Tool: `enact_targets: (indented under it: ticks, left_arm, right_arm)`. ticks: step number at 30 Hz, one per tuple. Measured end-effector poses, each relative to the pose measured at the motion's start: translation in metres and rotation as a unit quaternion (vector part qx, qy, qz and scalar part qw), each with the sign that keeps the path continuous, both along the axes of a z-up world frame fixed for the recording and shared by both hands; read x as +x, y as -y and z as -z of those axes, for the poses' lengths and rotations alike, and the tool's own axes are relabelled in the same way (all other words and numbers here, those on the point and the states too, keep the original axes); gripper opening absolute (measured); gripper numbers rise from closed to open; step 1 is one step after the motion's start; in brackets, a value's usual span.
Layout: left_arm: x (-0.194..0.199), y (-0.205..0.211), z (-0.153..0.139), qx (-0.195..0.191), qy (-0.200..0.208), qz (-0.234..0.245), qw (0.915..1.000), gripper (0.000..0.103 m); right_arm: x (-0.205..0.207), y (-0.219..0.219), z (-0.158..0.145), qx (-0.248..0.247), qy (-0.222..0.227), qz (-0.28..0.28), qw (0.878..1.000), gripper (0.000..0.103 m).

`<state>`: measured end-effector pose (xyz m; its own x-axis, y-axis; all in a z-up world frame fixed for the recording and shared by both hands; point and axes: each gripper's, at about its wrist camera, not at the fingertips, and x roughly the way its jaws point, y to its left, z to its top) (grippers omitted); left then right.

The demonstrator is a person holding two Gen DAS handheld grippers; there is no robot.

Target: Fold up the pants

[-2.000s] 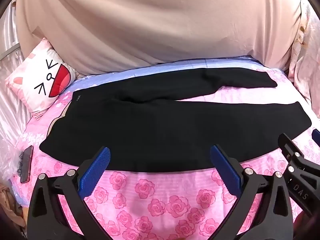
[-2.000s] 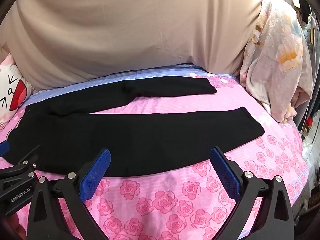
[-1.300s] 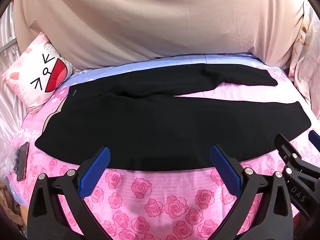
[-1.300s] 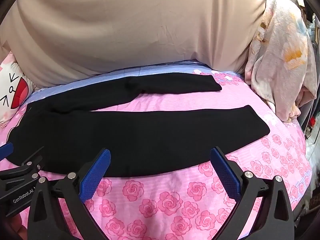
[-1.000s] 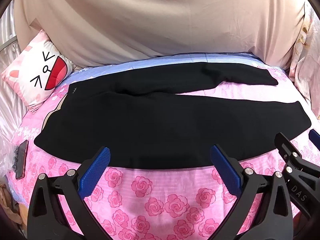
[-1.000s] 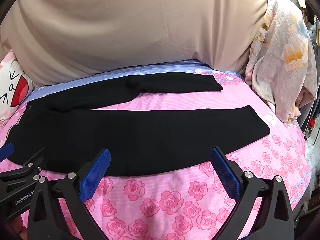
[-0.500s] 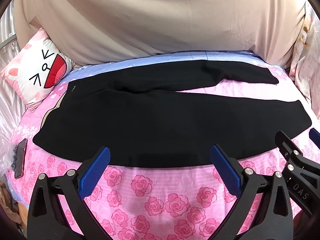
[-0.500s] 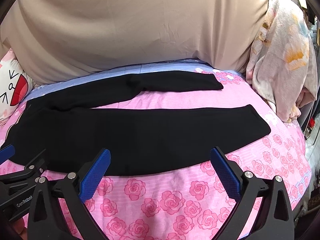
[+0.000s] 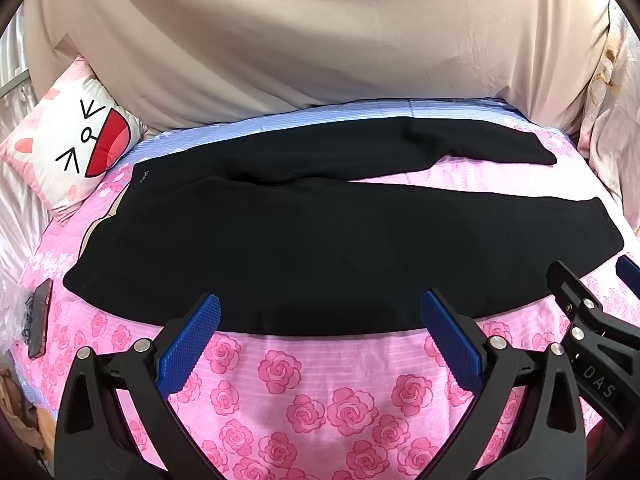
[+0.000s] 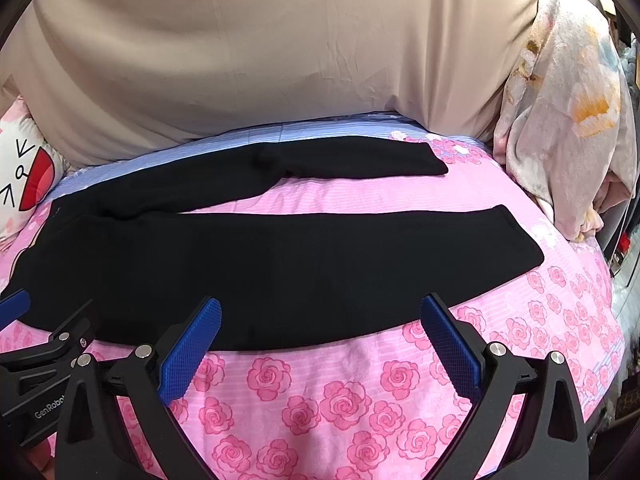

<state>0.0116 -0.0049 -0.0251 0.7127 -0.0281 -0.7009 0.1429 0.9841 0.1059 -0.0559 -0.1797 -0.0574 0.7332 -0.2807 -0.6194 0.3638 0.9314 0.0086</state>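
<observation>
Black pants (image 9: 320, 240) lie flat on a pink rose bedsheet (image 9: 320, 392), waistband at the left, both legs running right and spread apart. They also show in the right wrist view (image 10: 280, 268). My left gripper (image 9: 320, 320) is open and empty, hovering over the near edge of the near leg. My right gripper (image 10: 320, 324) is open and empty, above the same near edge, further right. Each gripper shows at the side of the other's view: the right one (image 9: 592, 320), the left one (image 10: 44, 344).
A cat-face pillow (image 9: 72, 148) lies at the back left. A beige sheet (image 9: 320, 40) hangs behind the bed. A phone (image 9: 40, 320) lies near the bed's left edge. A floral blanket (image 10: 568, 120) is heaped at the right, where the bed ends.
Both grippers have stayed open and drifted slightly closer to the pants. The pants have not moved.
</observation>
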Motion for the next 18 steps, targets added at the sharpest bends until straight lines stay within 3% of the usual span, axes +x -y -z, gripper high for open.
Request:
enact_targets:
  ticks: [18]
  left_arm:
    - [0.0012, -0.0021, -0.0007, 0.0, -0.001, -0.001, 1.0, 0.098]
  right_arm:
    - [0.0001, -0.0005, 0.0002, -0.001, -0.003, -0.001, 1.0, 0.098]
